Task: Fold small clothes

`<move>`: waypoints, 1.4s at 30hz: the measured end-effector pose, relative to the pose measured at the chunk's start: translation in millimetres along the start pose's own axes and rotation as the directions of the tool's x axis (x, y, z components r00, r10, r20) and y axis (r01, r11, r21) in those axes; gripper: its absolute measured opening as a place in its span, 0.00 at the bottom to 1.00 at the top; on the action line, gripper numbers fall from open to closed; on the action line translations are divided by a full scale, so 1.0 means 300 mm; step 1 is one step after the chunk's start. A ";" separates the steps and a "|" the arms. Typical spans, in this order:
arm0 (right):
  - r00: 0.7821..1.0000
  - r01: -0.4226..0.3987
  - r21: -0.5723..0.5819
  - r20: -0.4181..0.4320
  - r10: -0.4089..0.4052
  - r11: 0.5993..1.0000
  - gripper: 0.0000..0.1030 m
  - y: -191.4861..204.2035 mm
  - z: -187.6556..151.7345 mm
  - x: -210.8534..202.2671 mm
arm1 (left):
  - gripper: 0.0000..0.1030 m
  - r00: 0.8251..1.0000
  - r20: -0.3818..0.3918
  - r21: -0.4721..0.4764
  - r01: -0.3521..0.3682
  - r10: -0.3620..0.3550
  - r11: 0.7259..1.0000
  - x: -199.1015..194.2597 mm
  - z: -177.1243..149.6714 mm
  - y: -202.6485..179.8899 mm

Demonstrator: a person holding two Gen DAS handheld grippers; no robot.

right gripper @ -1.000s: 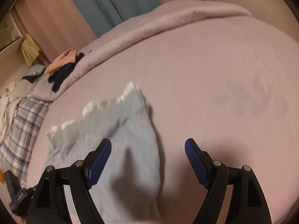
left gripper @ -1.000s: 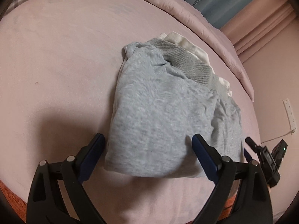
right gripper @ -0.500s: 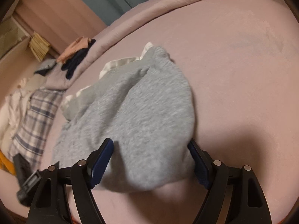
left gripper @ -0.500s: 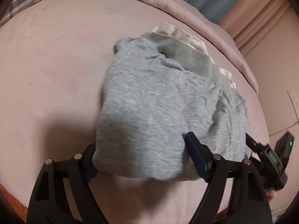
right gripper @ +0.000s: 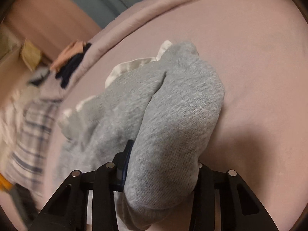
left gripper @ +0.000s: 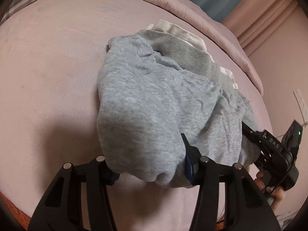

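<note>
A small grey sweatshirt with a darker ribbed hem and a white lining edge lies folded on the pink bed. My left gripper is shut on the near left edge of its fold, with cloth bunched between the blue pads. My right gripper is shut on the near right edge of the grey sweatshirt, and the cloth hides its right finger. The right gripper also shows in the left wrist view, at the garment's right side.
A rolled pink duvet runs along the far side of the bed. A plaid cloth and a pile of dark and peach clothes lie at the left. A wall socket is on the right wall.
Both grippers moved forward onto the sweatshirt's near edge and closed on it. The cloth now bunches up between the fingers.
</note>
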State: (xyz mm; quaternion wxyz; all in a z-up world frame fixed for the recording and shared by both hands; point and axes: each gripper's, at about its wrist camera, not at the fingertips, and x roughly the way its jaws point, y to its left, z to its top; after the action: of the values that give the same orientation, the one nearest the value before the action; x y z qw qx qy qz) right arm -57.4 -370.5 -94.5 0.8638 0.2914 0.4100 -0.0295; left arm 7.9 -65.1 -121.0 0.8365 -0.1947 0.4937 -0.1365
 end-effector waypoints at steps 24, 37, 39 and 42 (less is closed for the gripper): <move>0.964 0.052 0.027 0.259 -0.058 0.998 0.37 -0.087 0.062 -0.294 | 0.46 0.978 -0.143 0.143 0.169 -0.149 0.975 0.028 -0.096 -0.231; 0.945 0.175 -0.100 0.296 -0.138 0.980 0.37 -0.022 0.060 -0.294 | 0.62 0.993 -0.084 0.116 0.087 -0.077 0.989 -0.034 -0.012 -0.153; 0.939 0.199 -0.139 0.310 -0.148 0.970 0.37 0.012 0.056 -0.296 | 0.63 0.999 -0.033 0.119 0.035 -0.032 0.992 -0.064 0.002 -0.133; 0.930 0.230 -0.207 0.333 -0.153 0.951 0.37 0.065 0.044 -0.306 | 0.64 1.000 -0.006 0.094 0.020 -0.020 0.995 -0.080 0.032 -0.108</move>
State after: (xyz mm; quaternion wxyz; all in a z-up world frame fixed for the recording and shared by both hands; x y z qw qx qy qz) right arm -103.3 -378.5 -12.0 0.9397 0.1337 0.2950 -0.1098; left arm 3.6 -81.9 -83.2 0.8420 -0.1597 0.4870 -0.1683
